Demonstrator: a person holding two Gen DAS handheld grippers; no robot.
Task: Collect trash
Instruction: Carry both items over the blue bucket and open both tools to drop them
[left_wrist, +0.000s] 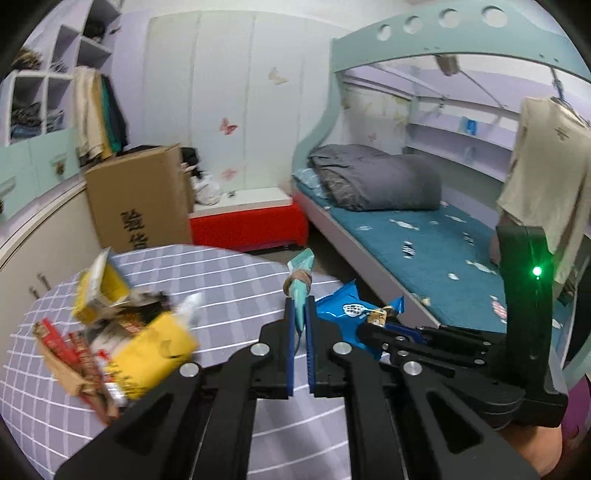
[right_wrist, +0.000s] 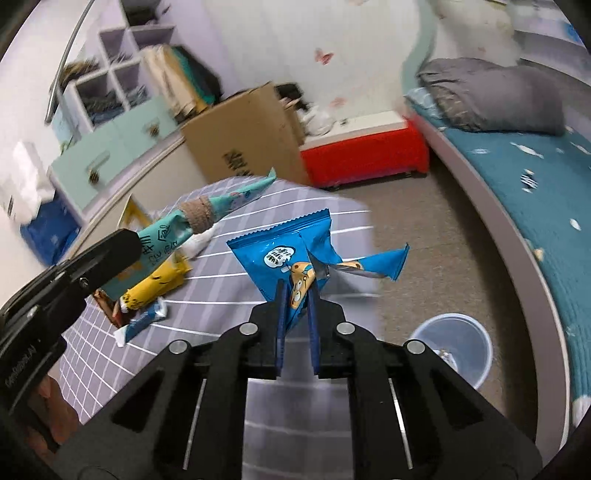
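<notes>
Bedroom walls in pale lilac close around a round tabletop (left_wrist: 229, 273) under a purple checked cloth, whose far edge curves toward a cardboard box (left_wrist: 138, 199) and a red bench (left_wrist: 247, 225). Open brown floor (right_wrist: 417, 236) runs between the tabletop's right edge and the bed (left_wrist: 413, 236), and a clear plastic bin (right_wrist: 452, 349) stands there just off that edge. The left tool (left_wrist: 300, 314) is clenched on a teal wrapper (left_wrist: 300, 284), rolled thin and bound with tan tape, raised above the cloth. The right tool (right_wrist: 297, 295) grips a glossy blue snack bag (right_wrist: 284, 247) with a cartoon face, crumpled and torn open at one corner, held up over the tabletop near its right edge. More trash, yellow packets (left_wrist: 147, 354) and red wrappers (left_wrist: 59, 339), lies heaped on the left of the cloth.
</notes>
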